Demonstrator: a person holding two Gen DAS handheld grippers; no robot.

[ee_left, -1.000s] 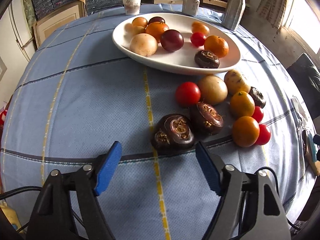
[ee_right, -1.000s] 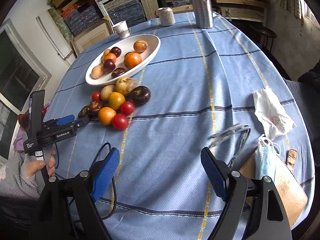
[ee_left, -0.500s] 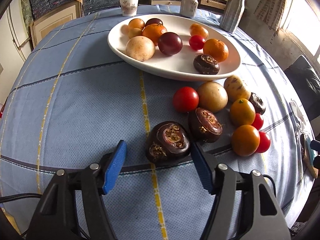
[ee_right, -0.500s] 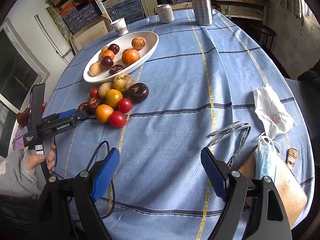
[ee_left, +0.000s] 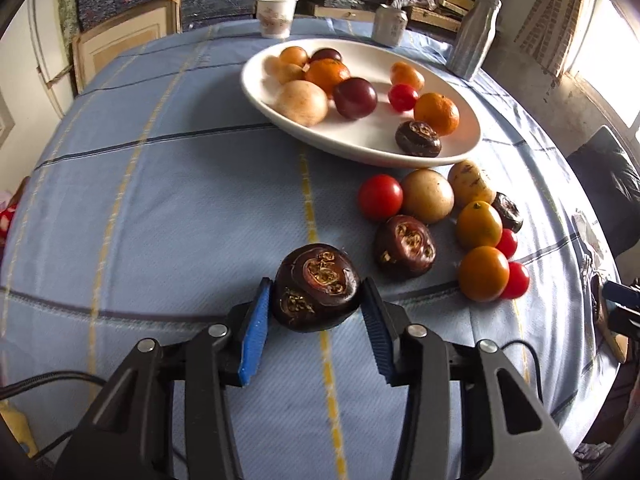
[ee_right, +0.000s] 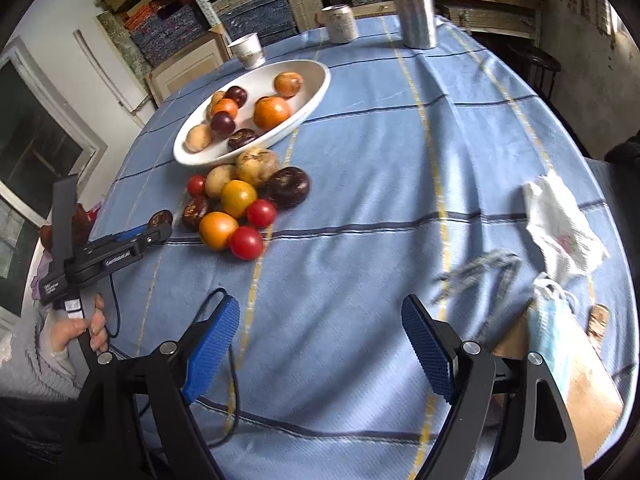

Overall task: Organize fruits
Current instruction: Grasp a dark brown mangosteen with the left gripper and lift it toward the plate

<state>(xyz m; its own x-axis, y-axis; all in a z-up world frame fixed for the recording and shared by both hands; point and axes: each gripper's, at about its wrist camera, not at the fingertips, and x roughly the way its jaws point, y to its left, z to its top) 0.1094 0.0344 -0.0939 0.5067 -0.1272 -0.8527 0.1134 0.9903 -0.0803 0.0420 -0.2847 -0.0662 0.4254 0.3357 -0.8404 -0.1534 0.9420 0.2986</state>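
Left claw [ee_left: 316, 312] was closing, its blue pads touching both sides of a dark brown fruit [ee_left: 316, 286] low over the counter [ee_left: 180, 200], near the loose pile. Right claw [ee_right: 320, 344] hung apart, nothing between.

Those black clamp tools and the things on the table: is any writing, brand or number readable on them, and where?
"GenRobot.AI", white, small and only just legible: on the side of the left gripper.
White label lower on its handle: marks too small to read.
Paper cup: faint reddish print, blurred, unreadable.
White can: grey print, unreadable.
White bag: pink mark, unreadable.
Nothing else legible.
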